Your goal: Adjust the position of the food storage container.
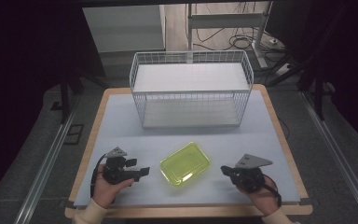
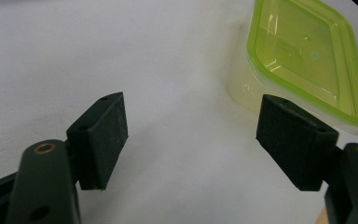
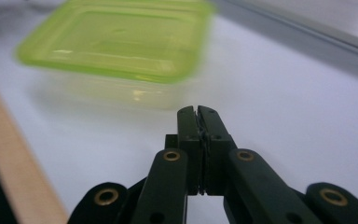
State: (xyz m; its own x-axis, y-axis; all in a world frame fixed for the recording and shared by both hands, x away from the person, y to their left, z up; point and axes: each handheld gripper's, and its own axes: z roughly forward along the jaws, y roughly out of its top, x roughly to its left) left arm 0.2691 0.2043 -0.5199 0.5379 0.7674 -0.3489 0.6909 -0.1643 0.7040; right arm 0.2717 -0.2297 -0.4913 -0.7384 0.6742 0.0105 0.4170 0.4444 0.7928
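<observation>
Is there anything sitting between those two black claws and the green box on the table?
Nothing visible. Bare table lies between the open left gripper and the lidded green container, and likewise for the shut right gripper.

The container looks blurred, its top cropped.

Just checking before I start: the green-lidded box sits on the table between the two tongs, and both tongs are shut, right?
Not quite. The right tongs are shut, but the left tongs stand wide open, as the left gripper view shows. The box does sit on the table between them.
</observation>
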